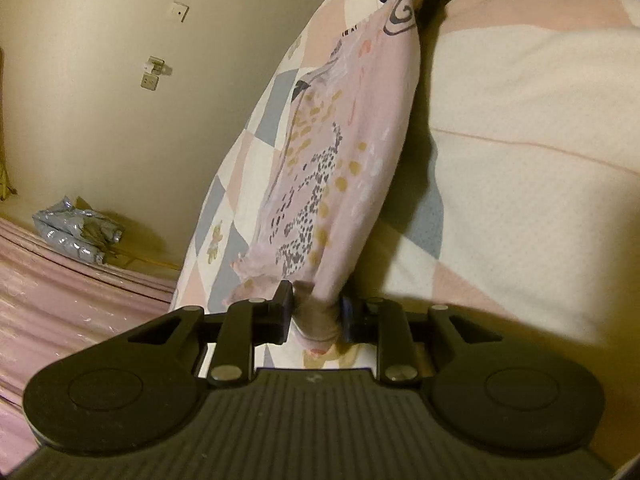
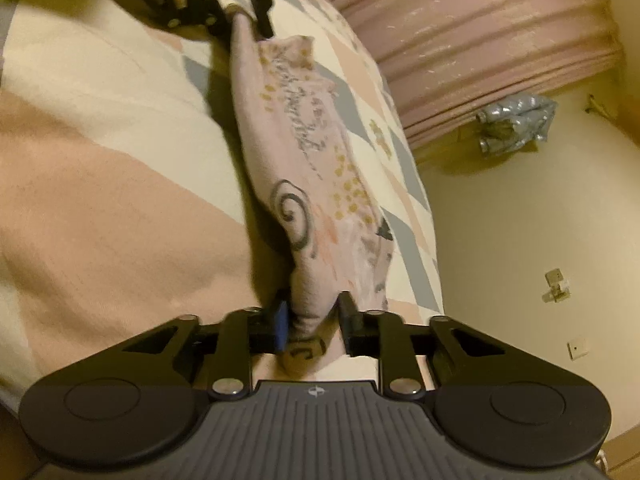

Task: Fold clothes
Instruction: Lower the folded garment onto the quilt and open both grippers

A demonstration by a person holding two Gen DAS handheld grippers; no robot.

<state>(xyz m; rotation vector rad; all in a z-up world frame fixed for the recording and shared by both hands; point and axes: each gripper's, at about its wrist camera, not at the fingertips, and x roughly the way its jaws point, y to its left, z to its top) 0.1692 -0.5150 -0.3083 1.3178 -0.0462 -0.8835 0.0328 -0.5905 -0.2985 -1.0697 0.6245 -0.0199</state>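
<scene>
The left tongs are clenched on one end of a pink printed garment, the bunched cloth pinched between the two black fingers. The right tongs grip the opposite end the same way, a blue pad showing on one finger. Between the two, the garment hangs stretched in a long folded band, lifted above the bed and casting a dark shadow on it. Its print shows a grey spiral, mustard dots and a patch of dark speckles. Each camera sees the other tongs at the far end of the cloth, closed on it.

Below lies the bedspread, a patchwork of cream, pink and grey-blue shapes. Beyond the edge of the bed stands a cream wall with wall sockets, a pink pleated curtain, and a crumpled silvery-blue plastic bag lying by the curtain's hem.
</scene>
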